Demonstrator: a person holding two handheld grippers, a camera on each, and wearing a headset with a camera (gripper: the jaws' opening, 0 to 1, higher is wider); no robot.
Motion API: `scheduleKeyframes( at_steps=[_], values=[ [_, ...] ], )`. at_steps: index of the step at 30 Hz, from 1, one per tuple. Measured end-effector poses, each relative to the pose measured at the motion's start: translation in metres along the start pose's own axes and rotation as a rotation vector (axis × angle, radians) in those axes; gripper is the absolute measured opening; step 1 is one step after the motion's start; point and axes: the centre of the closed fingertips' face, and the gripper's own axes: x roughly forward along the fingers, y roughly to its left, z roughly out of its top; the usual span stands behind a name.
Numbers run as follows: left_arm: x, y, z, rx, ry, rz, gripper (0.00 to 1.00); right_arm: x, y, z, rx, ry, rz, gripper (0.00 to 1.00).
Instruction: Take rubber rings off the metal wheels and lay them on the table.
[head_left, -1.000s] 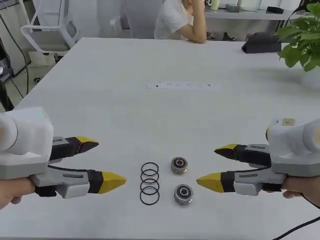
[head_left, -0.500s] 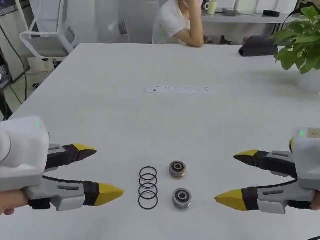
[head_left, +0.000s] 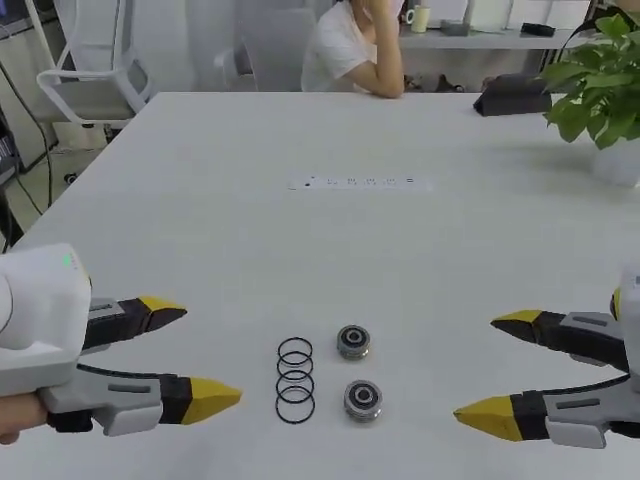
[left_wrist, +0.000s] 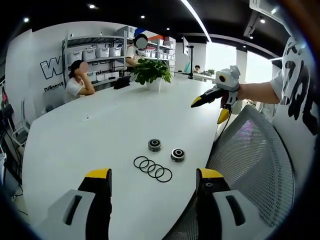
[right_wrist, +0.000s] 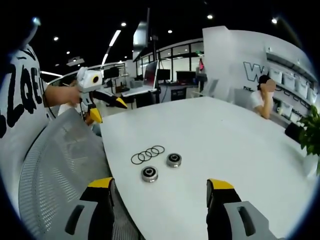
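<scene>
At the near edge of the bench (head_left: 250, 250), the left gripper (head_left: 212, 355) and the right gripper (head_left: 474, 367) point inward at each other. Each has its yellow-tipped jaws spread wide and nothing between them. Neither touches the parts. Between the two grippers, four black rubber rings (head_left: 296, 380) lie flat on the bench in a short chain that runs away from the person, each ring touching or overlapping the next. Just to the right of the chain stand the nearer metal wheel (head_left: 362, 399) and the farther metal wheel (head_left: 353, 341), apart from each other and from the rings. Farther along the middle of the bench lies a white power strip (head_left: 360, 182). At the far end a seated person (head_left: 355, 50) leans on one arm, with a black bag (head_left: 512, 98) and a leafy green plant (head_left: 600, 85) off to the right and a white chair (head_left: 90, 90) to the left. The left gripper view takes in storage shelves (left_wrist: 95, 50) and wall lettering (left_wrist: 52, 67) that begins with a large "W"; the smaller line beneath is too small to read. The holder's white shirt (left_wrist: 300, 80) carries large black letters, cut off at the edge.
</scene>
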Motion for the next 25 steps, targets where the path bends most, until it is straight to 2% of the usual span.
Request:
scheduleKeyframes(
  at_steps=[25],
  values=[
    [-0.0041,0.0007,-0.0031,-0.007,0.006,0.005,0.66,-0.0010,0.0009,-0.0086,-0.018,0.028,-0.002,0.75]
  ],
)
